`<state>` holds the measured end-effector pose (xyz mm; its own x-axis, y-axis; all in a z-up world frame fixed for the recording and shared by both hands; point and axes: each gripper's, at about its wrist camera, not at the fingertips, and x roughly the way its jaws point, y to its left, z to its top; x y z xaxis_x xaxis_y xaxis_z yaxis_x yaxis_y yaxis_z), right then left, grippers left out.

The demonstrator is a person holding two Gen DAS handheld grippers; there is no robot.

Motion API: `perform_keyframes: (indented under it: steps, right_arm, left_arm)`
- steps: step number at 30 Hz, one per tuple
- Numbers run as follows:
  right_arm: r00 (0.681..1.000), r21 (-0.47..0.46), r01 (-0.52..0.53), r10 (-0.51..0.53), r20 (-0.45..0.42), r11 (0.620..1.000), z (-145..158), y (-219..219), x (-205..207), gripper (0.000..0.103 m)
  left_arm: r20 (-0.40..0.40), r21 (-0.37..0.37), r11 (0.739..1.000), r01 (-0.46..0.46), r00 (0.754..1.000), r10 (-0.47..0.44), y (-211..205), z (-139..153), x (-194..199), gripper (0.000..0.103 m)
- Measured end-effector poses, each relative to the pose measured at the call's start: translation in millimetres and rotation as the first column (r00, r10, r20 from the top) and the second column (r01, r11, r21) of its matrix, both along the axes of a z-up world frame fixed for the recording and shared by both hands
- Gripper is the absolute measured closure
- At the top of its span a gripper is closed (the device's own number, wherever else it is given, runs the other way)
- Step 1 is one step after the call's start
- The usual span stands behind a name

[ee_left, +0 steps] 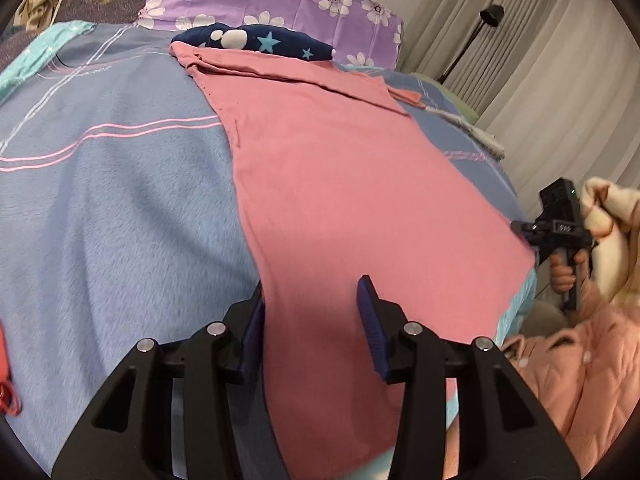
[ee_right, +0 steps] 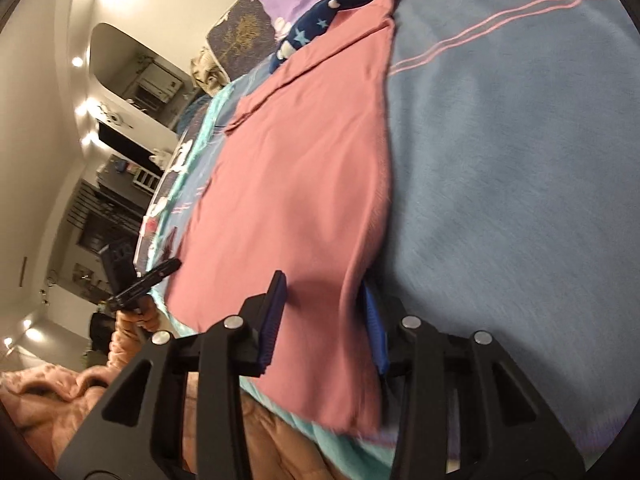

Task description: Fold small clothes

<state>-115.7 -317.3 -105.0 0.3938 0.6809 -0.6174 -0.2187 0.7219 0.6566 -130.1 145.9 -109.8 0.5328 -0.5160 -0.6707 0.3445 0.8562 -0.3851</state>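
Left wrist view: the pink garment [ee_left: 340, 184] lies spread flat on the blue bed blanket [ee_left: 112, 208], its far end against a star-print cloth [ee_left: 256, 42]. The left gripper [ee_left: 312, 320] straddles the near left edge, fingers [ee_left: 370, 320] apart, not visibly pinching.

Right wrist view: the right gripper [ee_right: 326, 320] brackets the near right edge, released too. Judging by this, the grasp before a fold is in hand; next, both must clench on the hem.

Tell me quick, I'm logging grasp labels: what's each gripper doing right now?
Left gripper: jaws part open, straddling the near corner of the pink garment; a grip cannot be told.
Right gripper: jaws part open, straddling the garment's other near corner; a grip cannot be told.
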Motion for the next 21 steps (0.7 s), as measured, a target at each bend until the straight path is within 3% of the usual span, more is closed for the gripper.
perform_keyframes:
  steps: [4,6,8,9,10,11,15,21]
  right_arm:
    - [1.000,-0.043,-0.023,0.023,-0.006,0.999,6.1,3.3,-14.5,0.065]
    - [1.000,-0.032,-0.018,0.019,0.006,0.999,5.1,1.9,-19.2,0.065]
    - [1.000,-0.008,0.010,-0.010,0.005,1.000,0.6,1.0,-13.4,0.071]
    - [1.000,0.012,0.028,-0.028,-0.008,1.000,-1.9,1.4,-7.0,0.087]
    - [0.999,0.047,0.040,-0.039,-0.027,0.998,-3.1,2.0,-0.7,0.096]
    - [0.999,0.059,0.052,-0.052,-0.018,0.997,1.1,3.6,3.7,0.096]
    - [0.990,0.073,0.054,-0.063,0.126,0.996,43.2,9.3,6.2,0.097]
    - [0.921,0.160,0.044,-0.102,0.376,0.986,122.9,0.6,-19.6,0.097]
  left_arm:
    - [-0.006,0.013,1.000,-0.009,1.000,0.009,0.4,1.7,-11.8,0.059]
    - [-0.006,-0.028,0.999,-0.031,0.999,0.031,6.0,-0.7,-20.0,0.061]
    - [-0.007,-0.065,0.996,-0.060,0.998,0.060,9.7,-3.5,-18.0,0.076]
    - [-0.007,-0.074,0.995,-0.067,0.998,0.066,9.3,-4.3,-15.3,0.095]
    - [-0.010,-0.088,0.993,-0.074,0.997,0.073,7.5,-4.1,-10.2,0.099]
    - [0.000,-0.101,0.992,-0.082,0.997,0.082,4.3,0.1,-5.7,0.099]
    - [0.147,-0.110,0.992,-0.059,0.986,0.075,-9.3,43.3,-4.1,0.099]
    - [0.388,-0.175,0.984,-0.035,0.916,0.102,-10.2,128.3,-26.1,0.101]
